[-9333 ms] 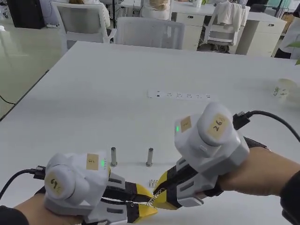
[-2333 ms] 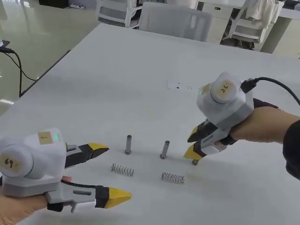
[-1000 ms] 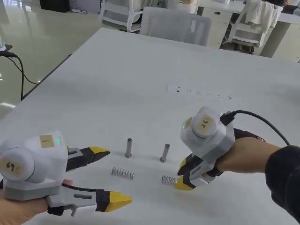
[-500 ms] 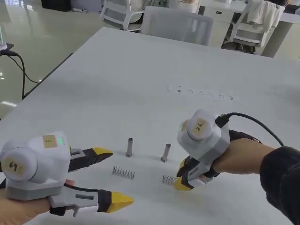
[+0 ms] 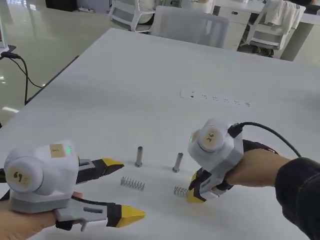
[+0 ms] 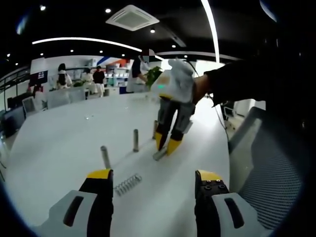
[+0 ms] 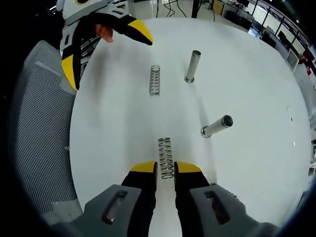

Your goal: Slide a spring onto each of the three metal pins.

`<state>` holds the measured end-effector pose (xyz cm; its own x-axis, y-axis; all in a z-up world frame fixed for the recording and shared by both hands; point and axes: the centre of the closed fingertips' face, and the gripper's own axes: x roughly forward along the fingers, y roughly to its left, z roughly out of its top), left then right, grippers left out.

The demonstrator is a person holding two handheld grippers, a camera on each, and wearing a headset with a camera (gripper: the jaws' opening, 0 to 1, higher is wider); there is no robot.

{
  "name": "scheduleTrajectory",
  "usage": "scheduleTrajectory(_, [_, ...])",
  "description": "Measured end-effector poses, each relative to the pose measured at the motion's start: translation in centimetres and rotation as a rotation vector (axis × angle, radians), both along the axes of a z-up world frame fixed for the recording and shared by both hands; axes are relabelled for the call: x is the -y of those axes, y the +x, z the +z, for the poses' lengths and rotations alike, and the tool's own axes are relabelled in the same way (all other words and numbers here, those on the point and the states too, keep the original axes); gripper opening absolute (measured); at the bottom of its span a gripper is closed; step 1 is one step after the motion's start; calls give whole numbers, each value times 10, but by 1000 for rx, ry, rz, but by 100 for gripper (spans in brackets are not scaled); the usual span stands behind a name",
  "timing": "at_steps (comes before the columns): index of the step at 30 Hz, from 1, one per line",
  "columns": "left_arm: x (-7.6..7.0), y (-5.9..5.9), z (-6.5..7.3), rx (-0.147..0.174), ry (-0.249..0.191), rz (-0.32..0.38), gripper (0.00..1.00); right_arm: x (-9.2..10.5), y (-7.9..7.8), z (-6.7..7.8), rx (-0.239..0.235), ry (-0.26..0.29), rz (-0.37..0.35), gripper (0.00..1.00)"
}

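Note:
Two bare metal pins [image 5: 139, 156] [image 5: 177, 162] stand upright on the white table [image 5: 150, 90]. One spring [image 5: 132, 183] lies loose in front of the left pin. A second spring [image 5: 180, 191] lies in front of the right pin, and my right gripper [image 5: 196, 193] is down on its right end. In the right gripper view the jaws [image 7: 166, 170] pinch the near end of that spring [image 7: 165, 153], with both pins [image 7: 192, 65] [image 7: 216, 127] beyond. My left gripper [image 5: 122, 190] hovers open at the near left, and the loose spring [image 6: 127, 184] lies ahead of its jaws [image 6: 155, 177].
A white power strip [image 5: 215, 97] lies flat at mid-table. Chairs [image 5: 187, 27] stand past the far edge, and the table's left edge drops to the floor. A mesh chair [image 7: 39, 138] sits close to the near edge.
Since 2.3 s ago my right gripper left the pins and came down on the right spring's end. In the last second it barely shifted; the left gripper stayed open in place.

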<state>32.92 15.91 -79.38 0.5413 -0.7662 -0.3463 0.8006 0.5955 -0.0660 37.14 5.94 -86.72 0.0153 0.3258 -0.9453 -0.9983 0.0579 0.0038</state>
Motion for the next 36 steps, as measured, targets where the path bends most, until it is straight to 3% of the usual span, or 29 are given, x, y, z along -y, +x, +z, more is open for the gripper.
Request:
scheduleTrajectory(9, [4,0,0,2,0,-13,61,0,3,0,25,-9,11,8])
scheduleTrajectory(18, [11,0,-1,3,5,-40,60,-4,1,10,23,-3,21,8])
scheduleTrajectory(25, [17,0,-1,9,11,-62,58,-9,-8,22,-8,12,30,8])
scheduleTrajectory(36, [29,-4,-2,18,13,-111,51,-19,-25,39,-19,26,75,8])
